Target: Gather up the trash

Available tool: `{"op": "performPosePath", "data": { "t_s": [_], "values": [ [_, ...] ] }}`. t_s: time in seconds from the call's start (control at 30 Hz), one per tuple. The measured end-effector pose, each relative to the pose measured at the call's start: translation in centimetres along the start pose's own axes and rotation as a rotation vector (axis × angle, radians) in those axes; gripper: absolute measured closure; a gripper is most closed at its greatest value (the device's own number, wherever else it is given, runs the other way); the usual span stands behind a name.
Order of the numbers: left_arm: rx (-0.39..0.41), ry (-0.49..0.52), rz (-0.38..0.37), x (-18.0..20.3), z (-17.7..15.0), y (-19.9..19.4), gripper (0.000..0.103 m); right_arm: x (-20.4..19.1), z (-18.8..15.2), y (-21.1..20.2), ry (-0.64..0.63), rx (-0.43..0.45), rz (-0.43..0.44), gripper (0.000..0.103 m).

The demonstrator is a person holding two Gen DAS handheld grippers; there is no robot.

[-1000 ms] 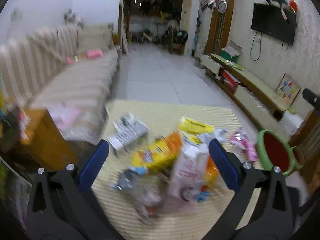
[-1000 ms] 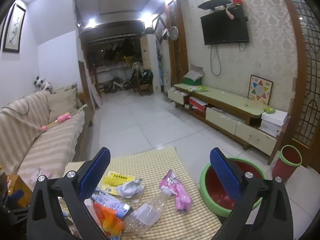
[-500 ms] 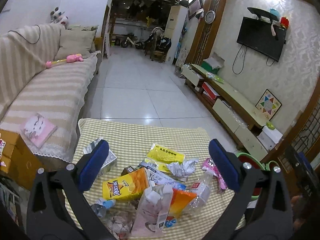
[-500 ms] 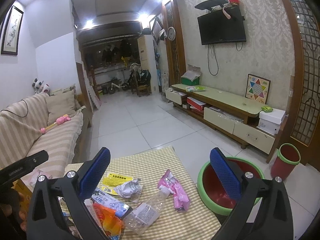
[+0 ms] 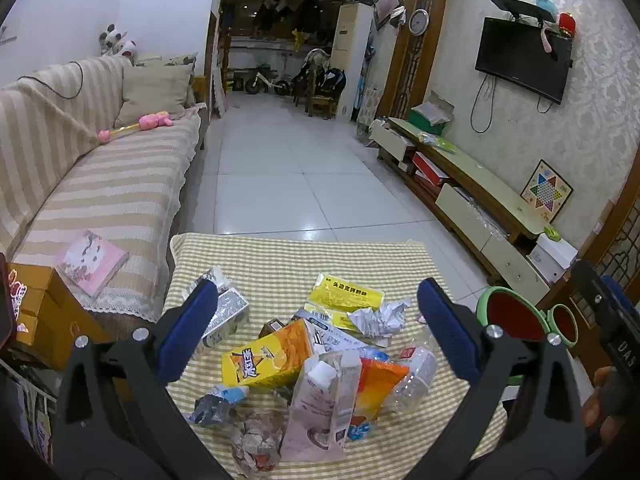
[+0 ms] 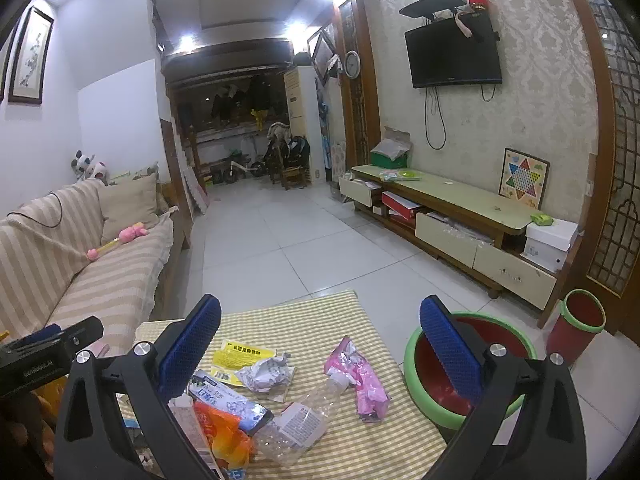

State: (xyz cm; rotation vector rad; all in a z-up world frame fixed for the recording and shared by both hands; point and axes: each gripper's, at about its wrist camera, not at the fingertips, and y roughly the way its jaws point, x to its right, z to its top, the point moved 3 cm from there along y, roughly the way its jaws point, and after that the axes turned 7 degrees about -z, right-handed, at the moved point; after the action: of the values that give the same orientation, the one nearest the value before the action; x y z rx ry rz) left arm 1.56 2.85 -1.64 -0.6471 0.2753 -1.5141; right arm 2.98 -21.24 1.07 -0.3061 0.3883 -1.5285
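Note:
Trash lies on a table with a yellow checked cloth [image 5: 288, 264]: a yellow carton [image 5: 266, 356], a pale pink carton [image 5: 324, 404], an orange wrapper [image 5: 378, 388], a clear plastic bottle [image 6: 298, 420], a yellow packet [image 5: 346, 292], crumpled paper [image 6: 266, 372] and a pink wrapper [image 6: 362, 376]. A green-rimmed red bin [image 6: 464, 372] stands right of the table. My left gripper [image 5: 316, 328] is open and empty above the pile. My right gripper [image 6: 320, 344] is open and empty above the table's right side.
A striped sofa [image 5: 100, 184] runs along the left with a pink book [image 5: 92, 260] on it. Cardboard boxes [image 5: 44, 312] stand by the table's left side. A smaller red bin [image 6: 578, 328] and a low TV cabinet [image 6: 448, 216] are on the right.
The left gripper's view has swung from the sofa side to face down the room and steadied over the trash pile. The right gripper has barely moved. Both stay open.

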Motion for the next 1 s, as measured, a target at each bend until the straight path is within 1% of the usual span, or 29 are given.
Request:
{"op": "performPosePath", "data": {
  "t_s": [0.27,0.6,1.0],
  "values": [
    [0.006,0.013,-0.001,0.78,0.07,-0.05,0.005,0.07,-0.12,0.02,0.001,-0.001,0.001,0.007],
    [0.006,0.014,-0.002,0.84,0.04,-0.08,0.005,0.12,-0.21,0.05,0.001,-0.002,0.0,0.007],
    [0.005,0.013,-0.001,0.81,-0.04,-0.1,0.005,0.02,-0.82,0.36,0.004,-0.028,-0.007,0.007]
  ]
}}
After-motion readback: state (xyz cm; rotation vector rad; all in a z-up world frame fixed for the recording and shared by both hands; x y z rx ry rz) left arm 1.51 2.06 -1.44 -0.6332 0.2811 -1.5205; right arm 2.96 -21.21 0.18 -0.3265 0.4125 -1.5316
